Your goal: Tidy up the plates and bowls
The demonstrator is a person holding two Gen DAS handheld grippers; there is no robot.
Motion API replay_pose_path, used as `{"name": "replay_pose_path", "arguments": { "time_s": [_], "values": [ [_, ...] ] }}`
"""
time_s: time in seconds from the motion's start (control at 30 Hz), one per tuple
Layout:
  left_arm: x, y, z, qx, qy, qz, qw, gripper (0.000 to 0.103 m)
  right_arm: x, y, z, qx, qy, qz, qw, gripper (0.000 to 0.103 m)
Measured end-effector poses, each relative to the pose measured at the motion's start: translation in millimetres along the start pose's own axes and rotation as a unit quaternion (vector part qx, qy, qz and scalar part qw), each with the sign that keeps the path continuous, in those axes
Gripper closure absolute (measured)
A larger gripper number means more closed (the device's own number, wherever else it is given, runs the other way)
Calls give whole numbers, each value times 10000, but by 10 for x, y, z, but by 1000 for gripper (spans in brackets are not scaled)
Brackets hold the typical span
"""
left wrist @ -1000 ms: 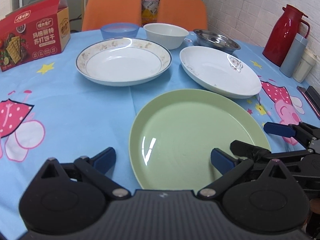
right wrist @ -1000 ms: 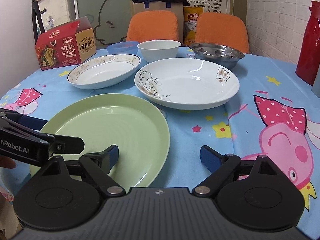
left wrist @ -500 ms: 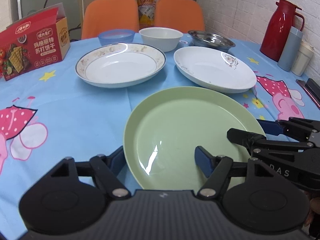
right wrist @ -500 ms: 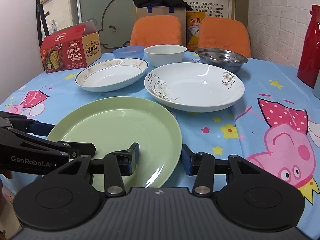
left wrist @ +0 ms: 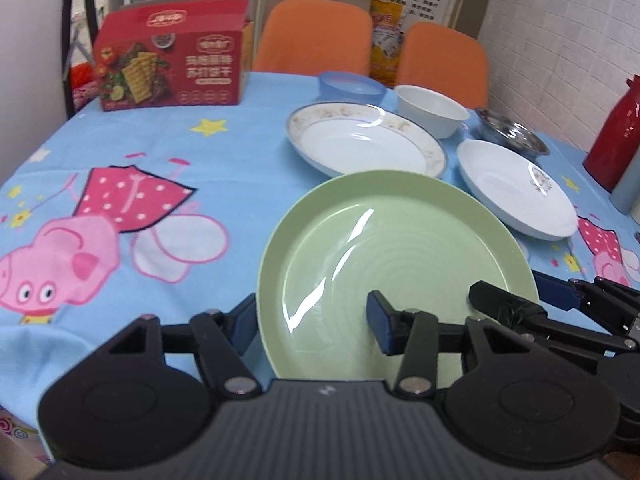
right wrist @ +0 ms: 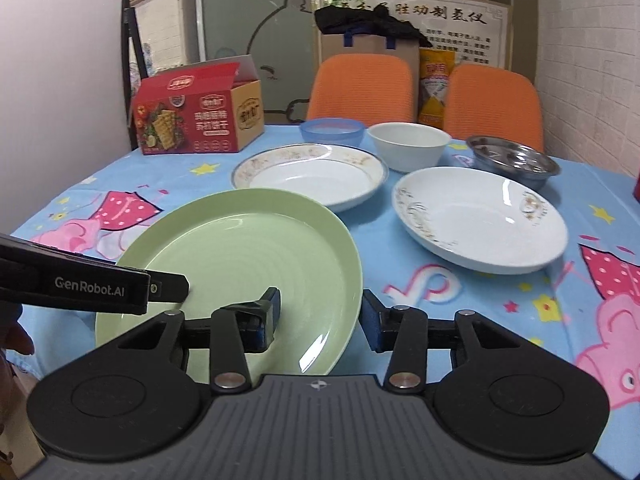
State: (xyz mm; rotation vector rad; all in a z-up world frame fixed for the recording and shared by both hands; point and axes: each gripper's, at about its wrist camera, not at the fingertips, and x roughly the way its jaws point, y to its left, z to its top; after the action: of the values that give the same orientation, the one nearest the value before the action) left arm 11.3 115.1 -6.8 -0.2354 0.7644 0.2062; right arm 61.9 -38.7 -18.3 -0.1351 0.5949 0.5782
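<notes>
A green plate (left wrist: 396,256) is held off the table, tilted, also in the right wrist view (right wrist: 240,264). My left gripper (left wrist: 312,326) is shut on its left rim, one finger under, one on top. My right gripper (right wrist: 320,320) is shut on its right rim. A gold-rimmed white plate (left wrist: 364,140) and a floral white plate (right wrist: 480,216) lie behind it. Further back stand a blue bowl (right wrist: 332,130), a white bowl (right wrist: 408,146) and a steel bowl (right wrist: 512,160).
A red cracker box (left wrist: 172,68) stands at the back left of the blue cartoon tablecloth (left wrist: 120,184). A red thermos (left wrist: 616,136) and a grey cup (left wrist: 628,196) stand at the right edge. Two orange chairs (right wrist: 360,88) are behind the table.
Both grippers have closed on the green plate's rims. The plate has risen off the table and moved left, tilting.
</notes>
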Motion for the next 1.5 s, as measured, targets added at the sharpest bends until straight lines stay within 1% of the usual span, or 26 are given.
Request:
{"name": "replay_pose_path", "arguments": {
  "time_s": [0.1,0.2,0.27,0.4,0.43,0.5,0.53,0.57,0.6,0.63,0.67,0.73,0.77,0.83,0.87,0.9,1.03,1.13,1.23,1.3,1.37,1.43,1.5],
  "values": [
    [6,228,13,-131,8,218,9997,55,180,160,57,-78,41,218,9997,27],
    [96,326,21,-213,98,232,9995,55,310,211,77,-92,129,246,9996,26],
    [161,314,28,-189,96,191,9996,56,353,196,74,-83,183,174,9996,26],
    [244,162,57,47,33,214,9998,55,406,124,77,-58,256,9,9997,20],
    [251,135,63,83,15,243,9997,55,408,99,73,-11,269,35,9996,20],
    [258,139,68,59,14,212,9998,55,406,82,69,15,276,97,9996,13],
    [254,154,64,46,13,167,9998,55,398,88,68,-13,283,125,9995,12],
    [248,167,60,45,24,142,9999,47,382,85,65,-9,276,172,9995,10],
    [238,183,56,36,50,133,9999,29,358,64,66,52,229,283,9993,10],
    [208,208,48,-12,-14,192,9998,25,309,20,65,173,144,340,9992,12],
    [169,229,45,-30,-96,232,9997,25,250,-30,70,288,29,316,9991,10],
    [75,287,67,-102,-269,286,9992,25,145,-116,95,357,-175,99,9992,5],
    [36,320,87,-170,-326,287,9989,24,107,-151,103,349,-215,19,9992,0],
    [-9,364,127,-265,-383,274,9985,18,53,-226,112,369,-262,-105,9989,0],
    [-25,374,137,-285,-413,279,9984,7,38,-260,109,396,-259,-145,9988,0],
    [-44,379,146,-303,-465,300,9980,3,26,-287,106,414,-247,-150,9987,0],
    [-103,338,244,-70,-625,346,9974,3,11,-343,154,424,-245,-63,9988,0],
    [-90,318,401,111,-708,285,9970,3,56,-358,317,220,-296,14,9993,0],
    [21,318,600,209,-705,157,9972,3,204,-369,557,-43,-413,-23,9991,0],
    [152,343,730,223,-655,31,9976,3,412,-391,729,-211,-385,-65,9990,0],
    [350,388,875,123,-513,-151,9985,3,691,-434,869,-276,-221,-80,9993,0],
    [582,442,1017,-56,-315,-377,9988,3,1005,-495,984,-187,32,-55,9998,0],
    [754,475,1123,-189,-204,-465,9985,3,1277,-535,1051,-141,264,-10,9996,0]
  ]
}}
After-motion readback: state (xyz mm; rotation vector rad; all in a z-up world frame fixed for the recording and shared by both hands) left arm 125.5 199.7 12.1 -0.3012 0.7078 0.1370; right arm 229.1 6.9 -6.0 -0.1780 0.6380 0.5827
